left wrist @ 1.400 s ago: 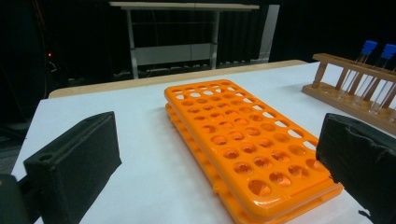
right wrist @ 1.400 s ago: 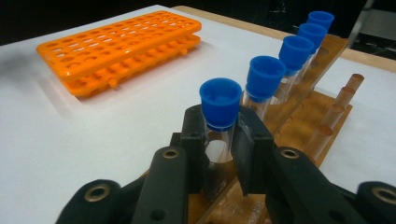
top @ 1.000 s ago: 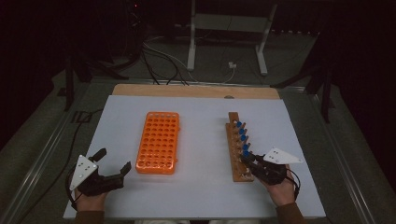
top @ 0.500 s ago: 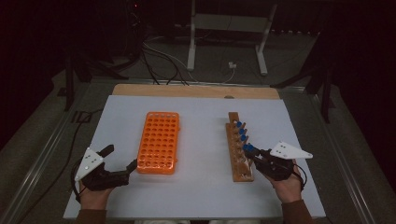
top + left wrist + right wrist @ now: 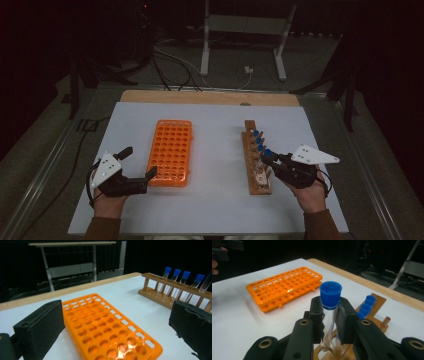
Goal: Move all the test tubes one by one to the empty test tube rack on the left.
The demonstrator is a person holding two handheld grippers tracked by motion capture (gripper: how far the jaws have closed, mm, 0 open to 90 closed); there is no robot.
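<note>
My right gripper (image 5: 329,315) is clamped on a blue-capped test tube (image 5: 329,312), pads just under the cap, its lower end at a hole of the wooden rack (image 5: 255,165). I judge the tube light, stiff, slick and breakable (it looks like clear glass or plastic), so a grip high on the wall beneath the cap seems right, without squeezing hard. My left gripper (image 5: 117,335) hangs with jaws wide apart over the near end of the orange rack (image 5: 107,327), left of the wooden rack. The right gripper view shows the pads on the tube; the high view gives the layout of both racks on the table (image 5: 215,125).
</note>
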